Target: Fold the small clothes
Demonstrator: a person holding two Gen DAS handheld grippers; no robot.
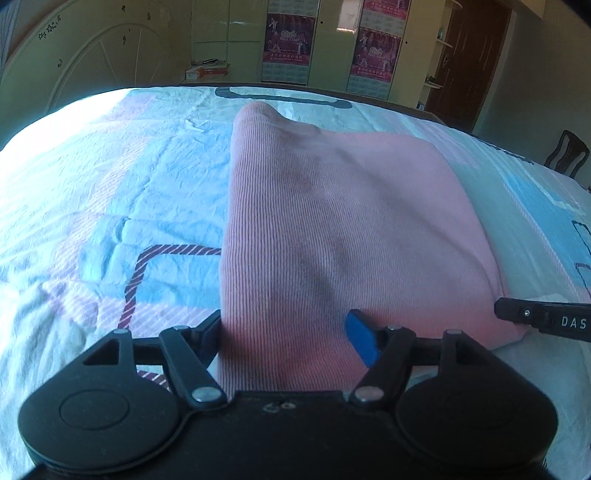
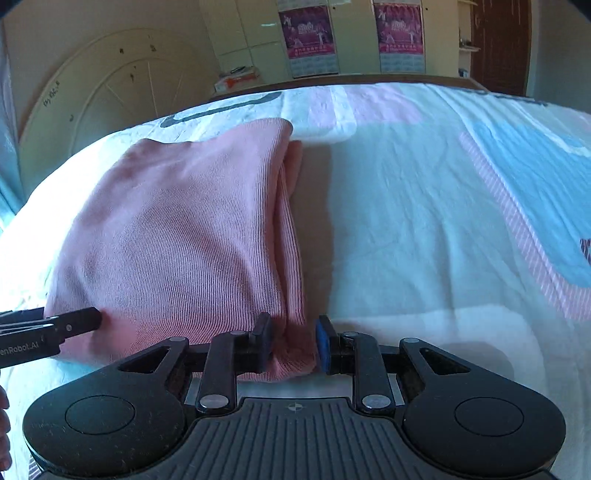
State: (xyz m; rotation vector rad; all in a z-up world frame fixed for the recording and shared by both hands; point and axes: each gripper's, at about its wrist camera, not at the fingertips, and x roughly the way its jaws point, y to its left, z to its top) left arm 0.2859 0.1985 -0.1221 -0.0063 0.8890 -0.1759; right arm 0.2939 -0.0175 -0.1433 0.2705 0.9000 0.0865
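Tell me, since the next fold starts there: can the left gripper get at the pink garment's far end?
Probably yes: the left gripper straddles the garment's near edge, and nothing lies on it farther up.

— What lies under everything?

— A bed sheet [image 2: 424,206], white with pale blue and pink patches and a dark striped line.

— And behind the bed?

— A cream arched headboard [image 1: 92,59], cupboard doors carrying two magenta posters [image 2: 304,31], a brown door [image 2: 500,40], and a dark chair [image 1: 567,153].
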